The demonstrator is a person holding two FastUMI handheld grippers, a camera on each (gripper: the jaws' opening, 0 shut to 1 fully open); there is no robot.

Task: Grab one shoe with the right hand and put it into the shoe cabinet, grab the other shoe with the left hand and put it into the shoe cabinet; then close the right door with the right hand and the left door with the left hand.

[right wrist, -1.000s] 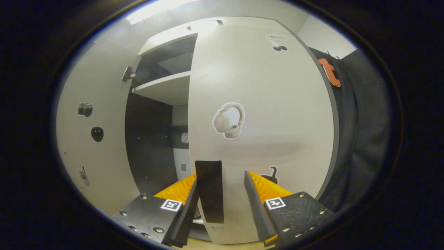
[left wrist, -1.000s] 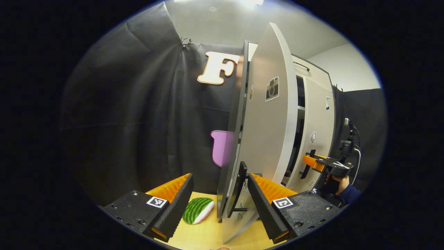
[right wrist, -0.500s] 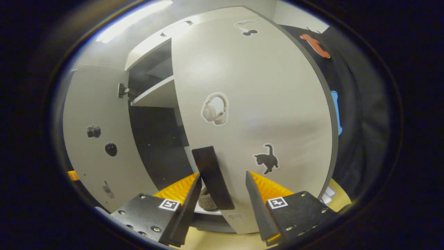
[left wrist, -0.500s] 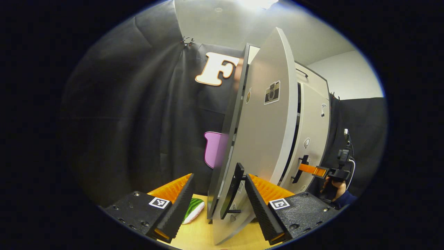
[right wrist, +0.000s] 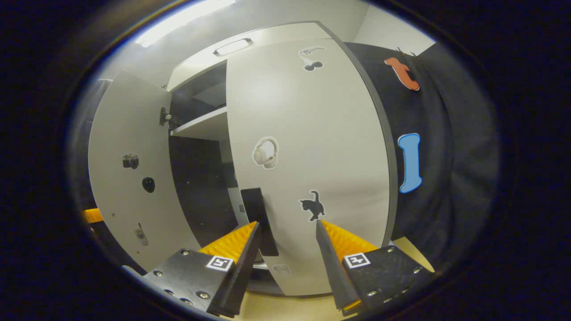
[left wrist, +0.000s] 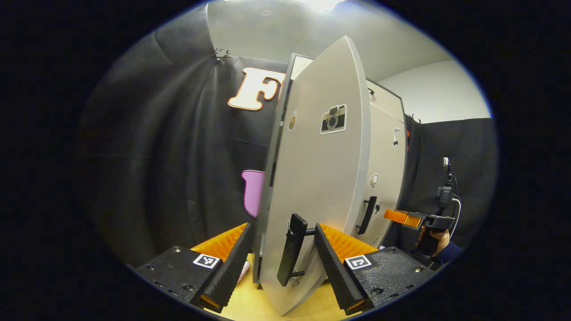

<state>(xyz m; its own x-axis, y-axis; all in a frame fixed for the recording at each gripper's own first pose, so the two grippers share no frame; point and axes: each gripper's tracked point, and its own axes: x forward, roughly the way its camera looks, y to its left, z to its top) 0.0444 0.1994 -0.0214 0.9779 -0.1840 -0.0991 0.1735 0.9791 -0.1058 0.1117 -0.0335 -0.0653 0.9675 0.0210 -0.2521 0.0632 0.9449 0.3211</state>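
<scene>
Both doors part-closed, shoes shelved

Your left hand-held gripper [left wrist: 281, 249] gapes around the left door [left wrist: 316, 178]'s upright handle [left wrist: 290, 255], gripping nothing; push rightward toward the shoe cabinet [right wrist: 196, 129]. Your right hand-held gripper [right wrist: 285, 247] hangs open just off the right door [right wrist: 308, 156], nearly closed. Wooden bench [left wrist: 250, 305] below.

I see a pale cabinet [right wrist: 250, 35]: right door [right wrist: 312, 147] nearly shut, left door [left wrist: 321, 178] half open, each with a black handle [left wrist: 290, 249].
</scene>
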